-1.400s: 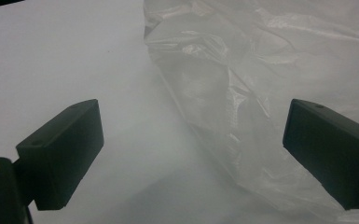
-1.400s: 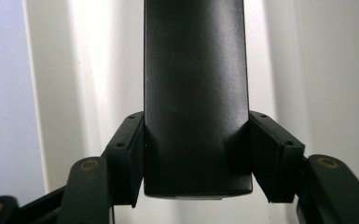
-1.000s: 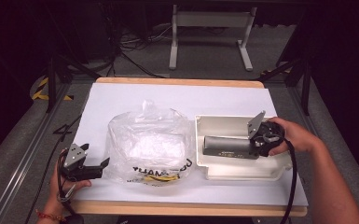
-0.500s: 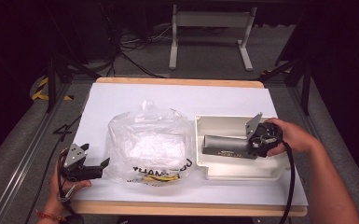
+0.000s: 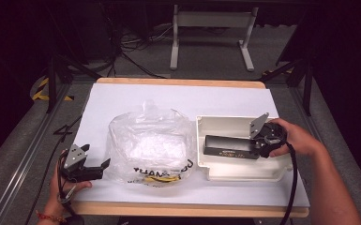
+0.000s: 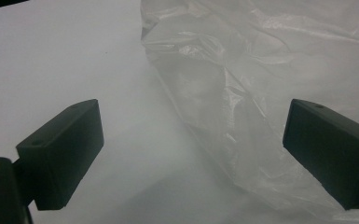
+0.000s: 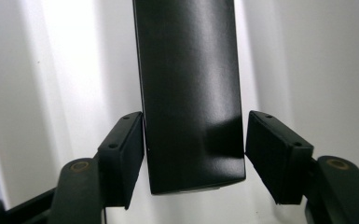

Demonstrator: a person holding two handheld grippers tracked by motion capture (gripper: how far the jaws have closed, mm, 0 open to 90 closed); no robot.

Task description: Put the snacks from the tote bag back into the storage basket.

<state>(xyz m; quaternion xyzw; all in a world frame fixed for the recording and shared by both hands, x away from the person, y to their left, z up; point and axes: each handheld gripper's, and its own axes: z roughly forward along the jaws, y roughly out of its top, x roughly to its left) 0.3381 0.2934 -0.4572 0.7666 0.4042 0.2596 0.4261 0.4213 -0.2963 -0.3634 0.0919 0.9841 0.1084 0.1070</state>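
High view: the right gripper [image 5: 258, 140] stays at the right end of the long black box [image 5: 228, 146] lying inside the white tray [image 5: 225, 124]; compared with a second ago, box and tray have not shifted. The left gripper [image 5: 96, 168] idles, released, just beside the clear plastic bag [image 5: 150, 145]. Left gripper view: jaws wide apart, the bag's crumpled edge [image 6: 242, 116] between them, untouched. Right gripper view: the box end [image 7: 191, 116] sits between the jaws; left pad touching, a sliver of gap at the right, so not yet clenched. Judgement: the grasp is imminent, the lift not begun.
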